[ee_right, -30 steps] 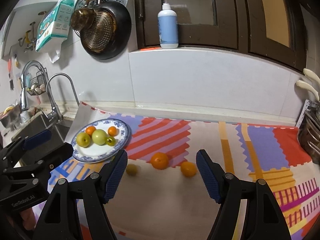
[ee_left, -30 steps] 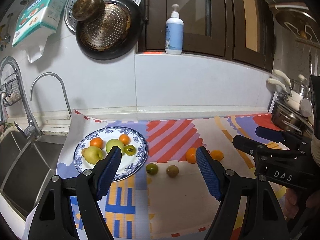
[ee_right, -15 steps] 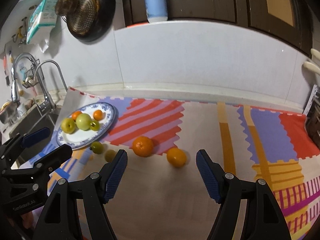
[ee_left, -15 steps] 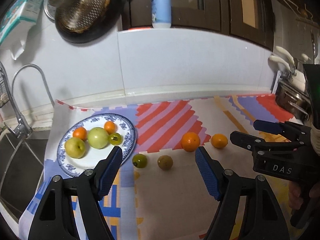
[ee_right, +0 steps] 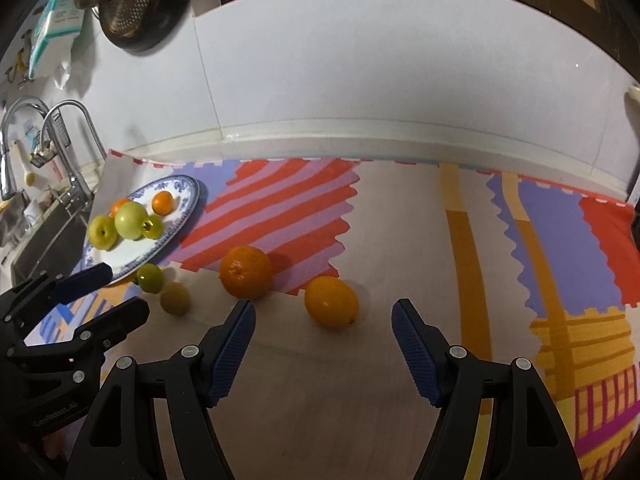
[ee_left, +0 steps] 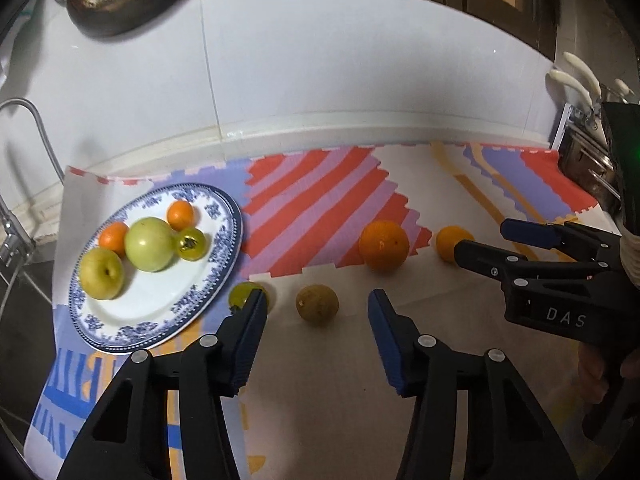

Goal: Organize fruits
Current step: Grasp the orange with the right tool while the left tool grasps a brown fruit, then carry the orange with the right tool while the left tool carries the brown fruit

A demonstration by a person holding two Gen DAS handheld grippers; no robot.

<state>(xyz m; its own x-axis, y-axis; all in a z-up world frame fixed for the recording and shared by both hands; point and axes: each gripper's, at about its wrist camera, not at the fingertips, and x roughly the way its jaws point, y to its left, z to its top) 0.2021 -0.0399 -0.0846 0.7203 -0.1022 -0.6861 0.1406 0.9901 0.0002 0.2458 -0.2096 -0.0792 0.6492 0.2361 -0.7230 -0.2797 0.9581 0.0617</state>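
Note:
A blue-patterned plate (ee_left: 218, 280) (ee_right: 182, 216) at the left holds several fruits: two green apples and small oranges. On the mat lie a small green fruit (ee_left: 242, 295) (ee_right: 150, 278), a brownish-yellow fruit (ee_left: 317, 305) (ee_right: 175, 298), a big orange (ee_left: 384, 245) (ee_right: 246, 272) and a smaller orange (ee_left: 450, 242) (ee_right: 331, 301). My left gripper (ee_left: 316, 314) is open and empty, just short of the brownish fruit. My right gripper (ee_right: 323, 322) is open and empty, just short of the smaller orange.
A colourful patterned mat (ee_right: 440, 240) covers the counter. A sink with taps (ee_right: 52, 128) lies to the left. A white tiled wall (ee_left: 360, 80) backs the counter, with pans (ee_right: 136, 4) hanging on it. A metal rack (ee_left: 588, 168) stands at the right.
Both grippers have moved forward and down toward the loose fruits, which now look larger. Both stay open. No fruit has moved.

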